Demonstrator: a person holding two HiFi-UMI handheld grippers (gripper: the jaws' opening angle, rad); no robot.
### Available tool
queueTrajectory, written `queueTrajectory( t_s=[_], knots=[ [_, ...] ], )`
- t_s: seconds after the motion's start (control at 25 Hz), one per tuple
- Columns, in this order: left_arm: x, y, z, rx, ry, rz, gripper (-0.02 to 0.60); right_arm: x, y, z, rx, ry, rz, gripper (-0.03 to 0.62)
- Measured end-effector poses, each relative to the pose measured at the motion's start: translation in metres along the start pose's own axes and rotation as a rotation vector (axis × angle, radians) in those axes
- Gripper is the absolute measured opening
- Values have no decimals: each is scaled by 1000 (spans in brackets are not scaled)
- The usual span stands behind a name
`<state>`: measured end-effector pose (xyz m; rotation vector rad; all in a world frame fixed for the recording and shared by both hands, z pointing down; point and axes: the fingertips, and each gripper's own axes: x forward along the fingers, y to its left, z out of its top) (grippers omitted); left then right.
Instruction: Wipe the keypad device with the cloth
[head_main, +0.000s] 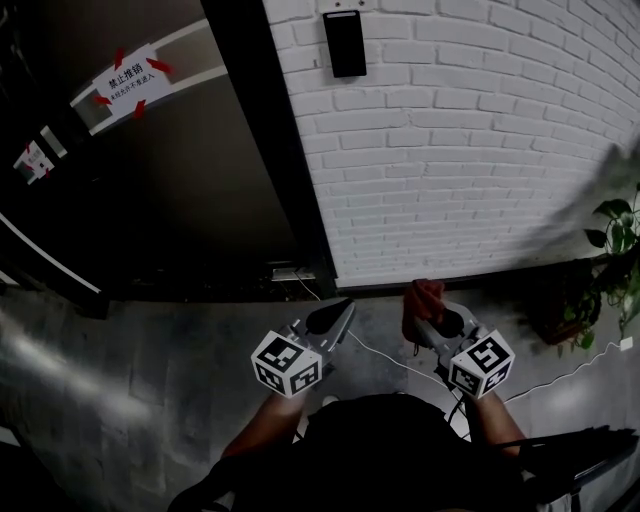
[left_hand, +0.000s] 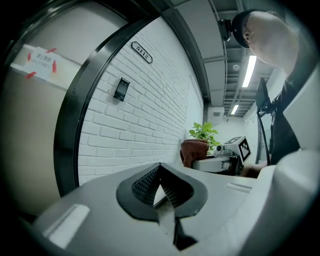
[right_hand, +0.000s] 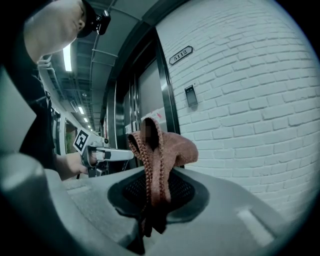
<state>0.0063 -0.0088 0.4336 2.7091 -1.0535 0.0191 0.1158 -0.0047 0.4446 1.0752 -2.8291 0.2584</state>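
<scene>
Nearest the person, the left gripper (head_main: 335, 318) pointed toward 12 o'clock with its jaws closed tip to tip and nothing between them. Just beside it at 3 o'clock, the right gripper (head_main: 424, 312) had its jaws clamped on the reddish-brown cloth (head_main: 425, 297), which bunched above the pads and drooped to one side. Beyond both rose the white brick wall (head_main: 480, 150), with a dark door (head_main: 180, 200) at 9 o'clock and a potted plant (head_main: 610, 270) at 3 o'clock. The keypad device (head_main: 345, 43) hung on the wall far off at 12 o'clock, well apart from the cloth.
</scene>
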Motion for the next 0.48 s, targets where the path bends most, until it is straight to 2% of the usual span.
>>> queueTrajectory(
  t_s=[0.48],
  knots=[
    [-4, 4, -2, -6, 5, -15, 17, 5, 2, -8, 5, 28, -15, 57]
  ],
)
